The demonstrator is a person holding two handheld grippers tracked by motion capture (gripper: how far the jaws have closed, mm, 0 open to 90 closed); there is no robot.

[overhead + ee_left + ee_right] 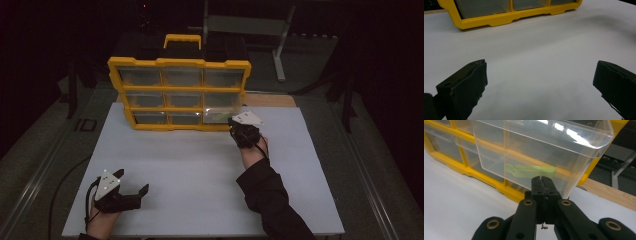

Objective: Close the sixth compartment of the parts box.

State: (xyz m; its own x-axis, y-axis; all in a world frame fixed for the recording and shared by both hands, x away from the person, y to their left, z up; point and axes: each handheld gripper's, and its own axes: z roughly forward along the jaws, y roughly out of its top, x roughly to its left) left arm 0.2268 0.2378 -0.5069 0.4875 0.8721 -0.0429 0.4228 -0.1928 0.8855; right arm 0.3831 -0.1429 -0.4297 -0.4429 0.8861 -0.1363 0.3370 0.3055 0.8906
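Two grippers are at work on the white table (200, 165). The right gripper (239, 125) is at the bottom-right corner of the yellow organizer (179, 93), w/ its jaws pressed together on the front lip of a clear drawer (544, 150), seen in the right gripper view. This drawer is pulled out from the organizer's frame and stands directly in front of and above the right gripper's jaws. Inside the drawer, just beyond the jaw tips, lies a pale green flat piece (530, 171); what it is exactly cannot be told. The left gripper (131, 185) rests low on the table, well apart from the organizer, approx. at the near left edge. Its jaws are wide apart and hold nothing; the organizer's bottom edge is far ahead of them.
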